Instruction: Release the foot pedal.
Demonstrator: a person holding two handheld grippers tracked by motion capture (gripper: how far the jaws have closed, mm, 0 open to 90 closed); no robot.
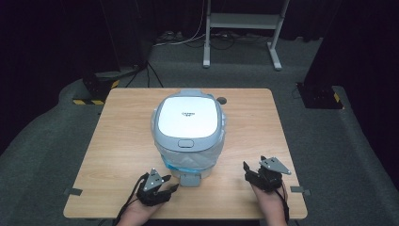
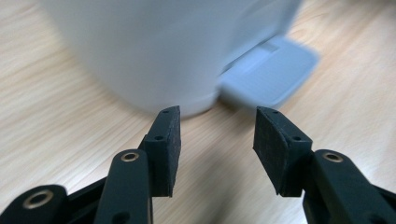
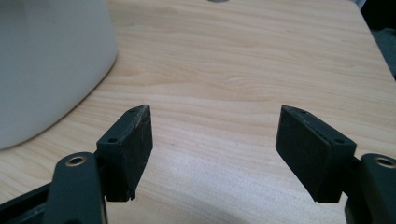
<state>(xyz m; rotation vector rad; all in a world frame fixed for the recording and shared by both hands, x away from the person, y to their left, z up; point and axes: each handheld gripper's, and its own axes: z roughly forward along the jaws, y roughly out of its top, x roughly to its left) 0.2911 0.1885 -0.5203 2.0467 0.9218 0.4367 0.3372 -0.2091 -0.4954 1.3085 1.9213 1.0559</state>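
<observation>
At the near edge of the light wooden table, the person's two hands came in from below, each holding a black two-jaw gripper. The left gripper lay low over the tabletop with its tips pointing toward the small grey foot pedal that jutted from the base of the bin. In the left gripper view its jaws stood apart with nothing between them, bare wood showing in the gap, and the grey pedal sat just beyond the tips, close but not touched. The right gripper rested over the table to the right of the bin, apart from it. In the right gripper view its jaws were spread wide over bare wood and held nothing, with the bin's pale wall off to the left.

Just past the hands, the rounded white and grey plastic pedal bin stood upright near the middle of the table, its lid down and a small grey button near the lid's front edge. A clear liner with a blue band bunched out below the lid rim.

Beyond the table lay grey carpet, and farther back a white metal stand rose against the dark background.
</observation>
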